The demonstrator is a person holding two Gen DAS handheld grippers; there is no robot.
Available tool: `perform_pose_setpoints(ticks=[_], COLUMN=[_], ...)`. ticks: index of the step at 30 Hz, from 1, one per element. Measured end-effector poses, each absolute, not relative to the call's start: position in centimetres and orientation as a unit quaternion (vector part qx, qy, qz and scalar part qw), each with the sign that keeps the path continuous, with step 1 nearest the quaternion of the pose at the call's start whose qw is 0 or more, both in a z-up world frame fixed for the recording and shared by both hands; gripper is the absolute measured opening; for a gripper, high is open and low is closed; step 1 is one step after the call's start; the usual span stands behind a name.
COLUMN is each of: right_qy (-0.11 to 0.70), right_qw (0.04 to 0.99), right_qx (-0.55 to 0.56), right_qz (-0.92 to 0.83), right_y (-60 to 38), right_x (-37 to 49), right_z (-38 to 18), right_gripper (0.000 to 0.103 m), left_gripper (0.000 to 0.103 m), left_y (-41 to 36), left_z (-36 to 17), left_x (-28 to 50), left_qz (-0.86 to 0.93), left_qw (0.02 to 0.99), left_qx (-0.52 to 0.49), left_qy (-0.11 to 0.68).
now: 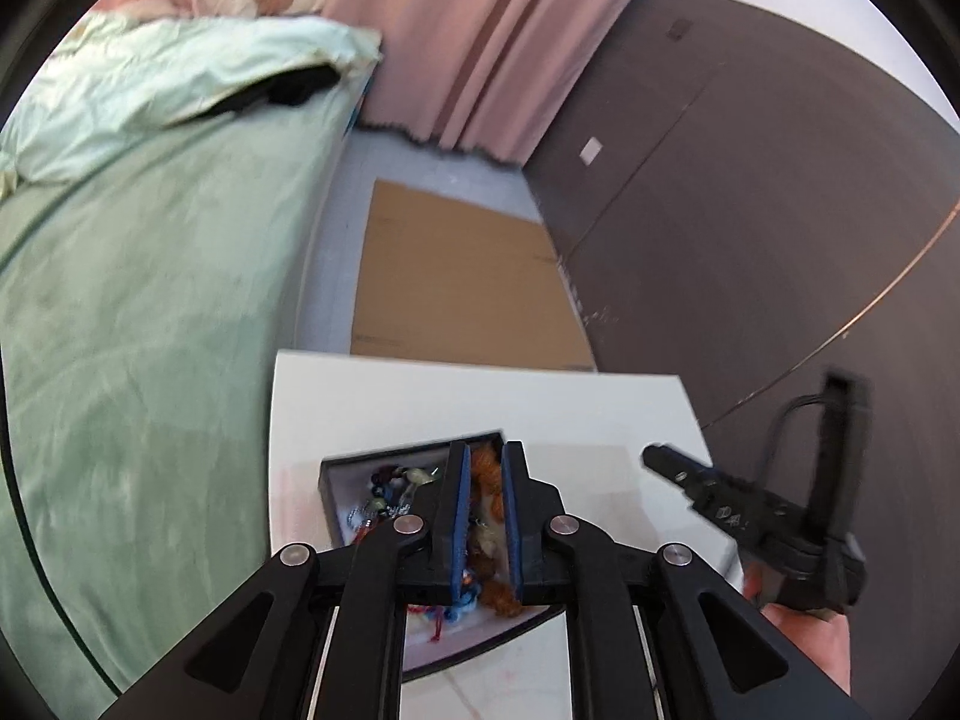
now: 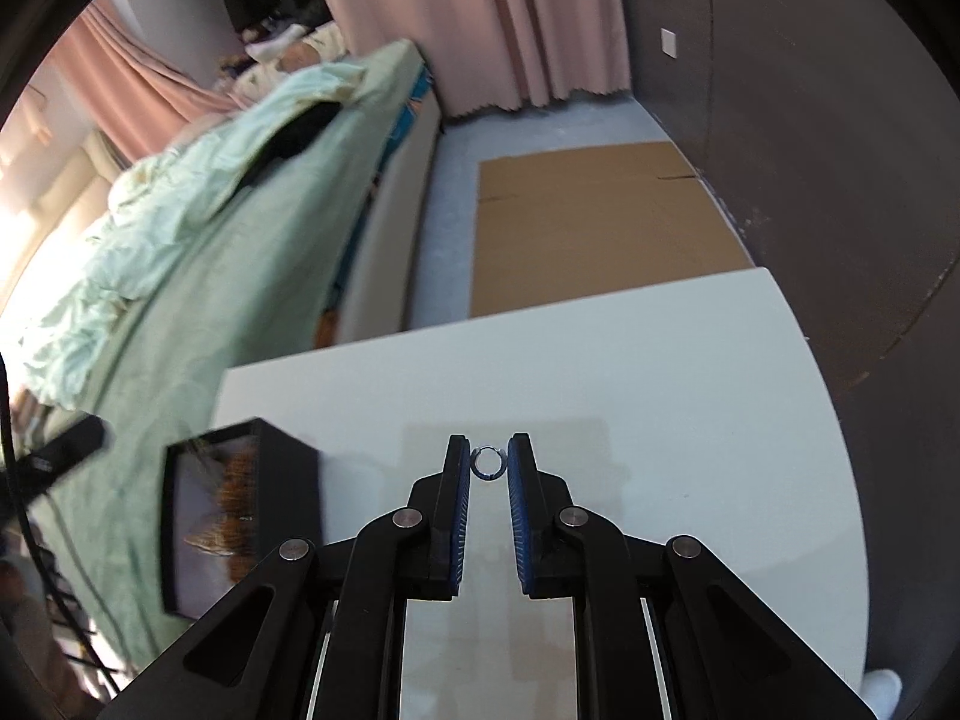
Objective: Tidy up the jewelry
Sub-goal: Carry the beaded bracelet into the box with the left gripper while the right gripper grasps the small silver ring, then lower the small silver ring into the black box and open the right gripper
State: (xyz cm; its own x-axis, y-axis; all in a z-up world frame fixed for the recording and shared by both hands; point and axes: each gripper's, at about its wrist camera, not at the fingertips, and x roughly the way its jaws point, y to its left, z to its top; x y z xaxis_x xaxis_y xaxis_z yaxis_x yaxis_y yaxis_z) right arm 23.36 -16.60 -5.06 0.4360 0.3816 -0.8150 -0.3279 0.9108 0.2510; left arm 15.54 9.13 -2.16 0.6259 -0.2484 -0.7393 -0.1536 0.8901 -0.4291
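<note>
A black jewelry box (image 1: 384, 462) with beads, chains and orange pieces sits on the white table (image 1: 570, 408). My left gripper (image 1: 485, 450) hangs over the box, its fingers a narrow gap apart with nothing clamped between them. In the right wrist view the box (image 2: 282, 468) stands at the left. My right gripper (image 2: 488, 450) is shut on a small silver ring (image 2: 487, 463), held between the fingertips above the table (image 2: 660, 390). The right gripper also shows in the left wrist view (image 1: 660, 459), to the right of the box.
A bed with a green cover (image 2: 210, 300) runs along the left of the table. A flat cardboard sheet (image 2: 594, 222) lies on the floor beyond the table. A dark wall (image 2: 810, 150) is on the right and pink curtains (image 2: 480, 18) hang behind.
</note>
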Motion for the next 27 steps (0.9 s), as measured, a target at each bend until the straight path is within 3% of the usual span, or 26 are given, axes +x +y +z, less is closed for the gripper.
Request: perform_pose_setpoints(ticks=[3, 5, 7, 9, 20, 27], right_qy=[0.474, 0.466, 0.458, 0.452, 0.455, 0.459], right_qw=[0.848, 0.848, 0.845, 0.841, 0.811, 0.792], right_qx=[0.049, 0.061, 0.073, 0.08, 0.087, 0.107], right_qz=[0.232, 0.246, 0.266, 0.287, 0.358, 0.389], right_y=[-16.4, -16.1, -15.4, -14.6, -9.8, -7.7], right_x=[22.6, 22.0, 21.5, 20.8, 17.9, 17.1], right_z=[-4.2, -3.8, -3.3, -2.9, -3.2, -3.6], right_gripper=[0.014, 0.014, 0.014, 0.014, 0.014, 0.015], left_gripper=[0.014, 0.02, 0.055, 0.073, 0.077, 0.092], left_y=[9.3, 9.6, 9.9, 10.3, 13.7, 15.5], left_z=[-2.3, -2.2, -2.0, -1.7, -1.2, -1.4], left_x=[15.0, 14.6, 14.1, 13.5, 11.1, 9.9], left_qz=[-0.021, -0.02, -0.018, -0.017, 0.013, 0.023], left_qw=[0.87, 0.871, 0.873, 0.877, 0.877, 0.875], left_qx=[-0.231, -0.233, -0.237, -0.243, -0.264, -0.276], left_qy=[0.434, 0.432, 0.426, 0.413, 0.4, 0.396])
